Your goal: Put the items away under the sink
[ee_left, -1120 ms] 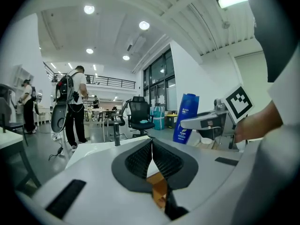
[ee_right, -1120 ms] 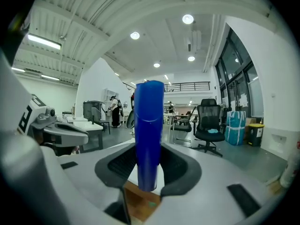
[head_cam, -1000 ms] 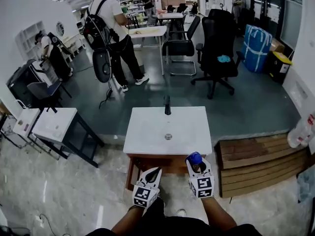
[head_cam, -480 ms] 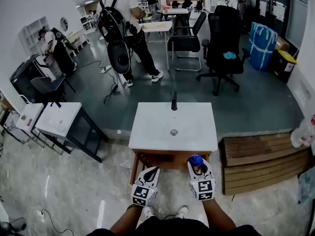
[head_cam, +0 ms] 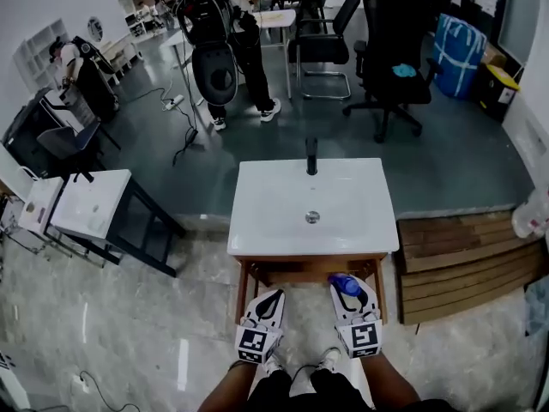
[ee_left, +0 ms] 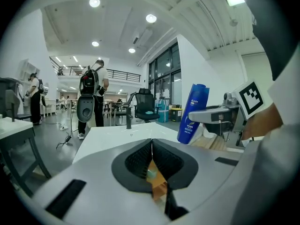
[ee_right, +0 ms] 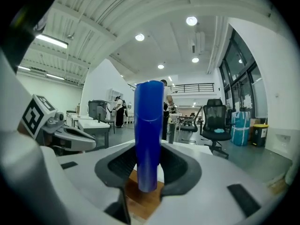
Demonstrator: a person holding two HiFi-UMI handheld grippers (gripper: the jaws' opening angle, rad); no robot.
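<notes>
A white sink top (head_cam: 274,217) with a black faucet (head_cam: 311,155) stands on a wooden cabinet (head_cam: 309,269) just ahead of me. My right gripper (head_cam: 347,288) is shut on an upright blue bottle (head_cam: 342,282), (ee_right: 149,135) in front of the cabinet's right side, below the sink's front edge. The left gripper view shows the same bottle (ee_left: 193,111) from the side. My left gripper (head_cam: 273,301) hangs beside it at the cabinet's left side. Its jaws meet, (ee_left: 151,143), and I make out nothing held between them.
A stepped wooden platform (head_cam: 463,264) lies right of the sink. A small white table on a dark frame (head_cam: 86,206) stands to the left. A person with a backpack (head_cam: 219,33) and office chairs (head_cam: 395,50) are farther back. My feet are on the pale floor below the grippers.
Both grippers have sunk lower before the cabinet, the right one still holding the bottle. The sink now fills more of the head view. The person with the backpack has shifted in the background.
</notes>
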